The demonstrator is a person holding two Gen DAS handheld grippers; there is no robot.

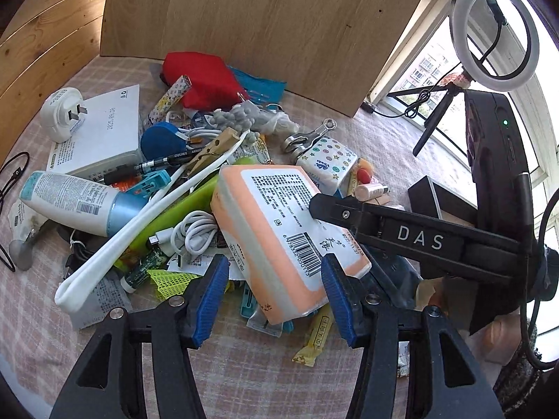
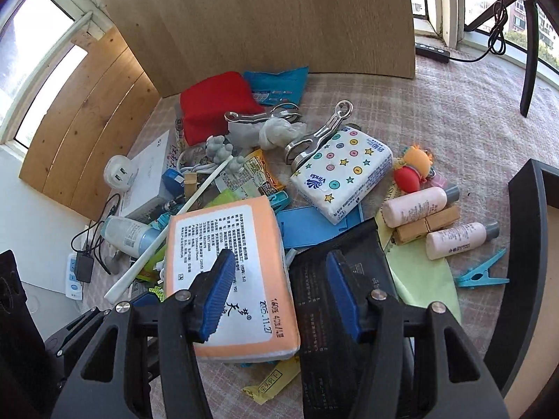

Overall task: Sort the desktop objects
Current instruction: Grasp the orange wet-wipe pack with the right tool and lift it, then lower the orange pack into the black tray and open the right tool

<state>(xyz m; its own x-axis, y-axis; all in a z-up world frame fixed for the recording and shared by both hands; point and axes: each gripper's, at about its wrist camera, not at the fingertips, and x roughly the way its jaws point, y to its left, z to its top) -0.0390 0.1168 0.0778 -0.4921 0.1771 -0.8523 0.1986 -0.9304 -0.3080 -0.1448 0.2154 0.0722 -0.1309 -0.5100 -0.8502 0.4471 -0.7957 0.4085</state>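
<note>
A pile of desktop objects lies on the checked cloth. An orange tissue pack [image 1: 276, 230] [image 2: 227, 272] lies in front. My left gripper [image 1: 274, 300] is open, its blue pads on either side of the pack's near end, not touching. My right gripper [image 2: 279, 296] is open above the pack's right edge and a black mesh pouch [image 2: 346, 300]. It shows in the left wrist view [image 1: 394, 230] as a black arm over the pack. A white Vinda tissue pack [image 2: 342, 174] [image 1: 328, 164], a red pouch [image 1: 206, 80] [image 2: 216, 104] and a lotion tube [image 1: 77, 202] lie around.
A wooden board [image 1: 265, 24] stands behind the pile. A white plug [image 1: 63, 115], a white box [image 1: 104, 136], metal clips [image 2: 314, 136], two pink bottles [image 2: 415, 209], a blue peg [image 2: 482, 276] and a black tray [image 2: 531, 251] lie about. A ring light [image 1: 492, 31] stands at the right.
</note>
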